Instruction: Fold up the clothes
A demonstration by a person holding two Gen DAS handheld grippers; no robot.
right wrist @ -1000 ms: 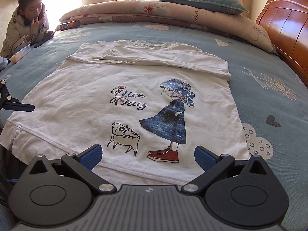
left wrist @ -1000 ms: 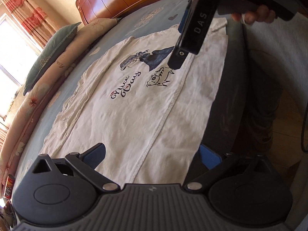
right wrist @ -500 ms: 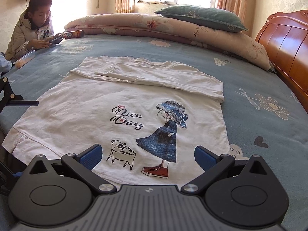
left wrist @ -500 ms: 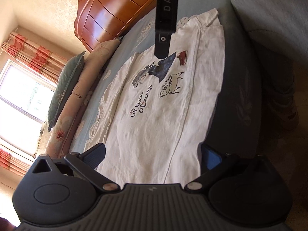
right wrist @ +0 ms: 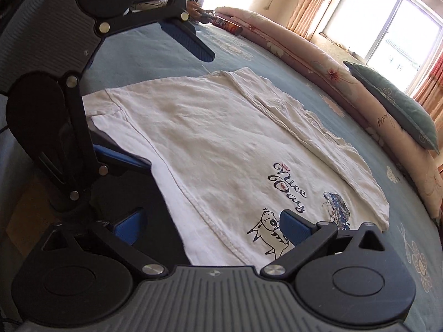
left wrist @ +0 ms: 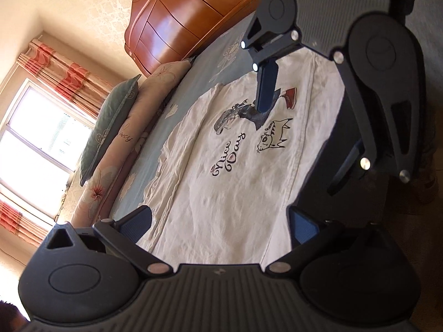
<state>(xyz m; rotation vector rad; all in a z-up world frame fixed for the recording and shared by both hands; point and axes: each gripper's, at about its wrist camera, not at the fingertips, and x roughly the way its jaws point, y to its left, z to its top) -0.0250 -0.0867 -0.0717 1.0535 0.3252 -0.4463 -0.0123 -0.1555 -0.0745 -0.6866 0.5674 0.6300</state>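
Along the bed's (right wrist: 144, 52) near edge, white shirt (left wrist: 238, 171) hem, both grippers' jaws spread, gripping nothing.

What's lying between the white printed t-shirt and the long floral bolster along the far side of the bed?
Only bare blue flower-print bedsheet separates the white printed t-shirt from the long floral bolster; the right wrist view shows it best.

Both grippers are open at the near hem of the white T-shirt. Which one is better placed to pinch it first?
Left, marginally: the left gripper has one finger touching the T-shirt edge, while the right gripper hovers open over the hem.
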